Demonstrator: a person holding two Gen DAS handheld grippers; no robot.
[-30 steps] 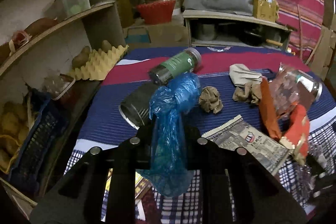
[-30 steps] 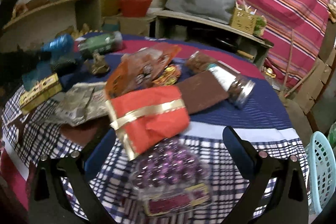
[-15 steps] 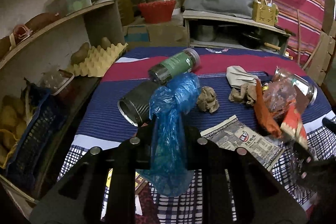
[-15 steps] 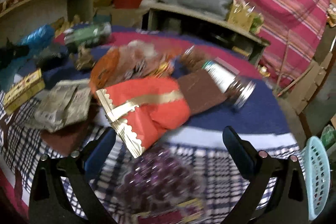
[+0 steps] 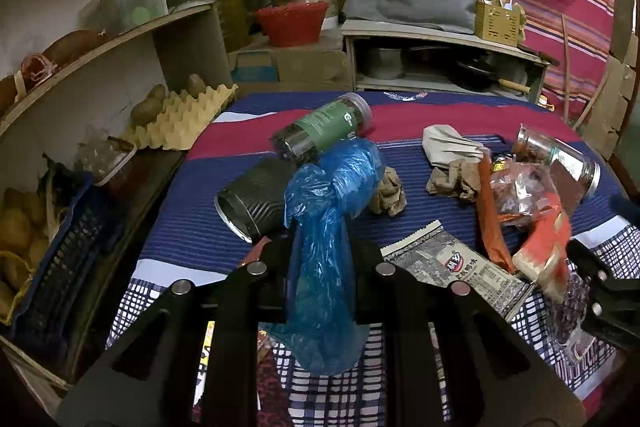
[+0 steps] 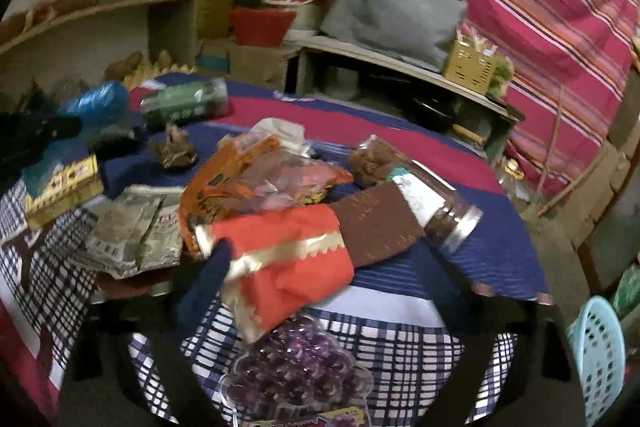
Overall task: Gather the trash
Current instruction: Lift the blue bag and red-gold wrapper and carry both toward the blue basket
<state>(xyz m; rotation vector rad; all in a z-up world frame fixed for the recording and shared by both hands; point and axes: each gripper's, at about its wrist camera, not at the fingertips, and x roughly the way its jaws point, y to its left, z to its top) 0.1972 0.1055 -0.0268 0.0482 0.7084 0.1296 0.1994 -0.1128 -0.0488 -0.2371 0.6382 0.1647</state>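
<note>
- Your left gripper (image 5: 320,259): fingers clamped narrow on the blue plastic bag (image 5: 324,227), which hung over the counter (image 5: 192,227) near its left edge.
- Your right gripper (image 6: 320,291): fingers closing around the red-and-gold wrapper (image 6: 288,259), blurred; contact could not be told.
- Litter ahead: black can (image 5: 248,199), green-label jar (image 5: 324,131), crumpled paper (image 5: 388,191), printed packet (image 5: 452,267).
- Open cloth lay only along the counter's far edge; shelves stood close on the left.

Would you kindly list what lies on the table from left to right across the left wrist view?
Black can → blue plastic bag → crumpled brown paper ball → printed snack wrapper → orange wrapper → clear jar with a metal lid.
</note>
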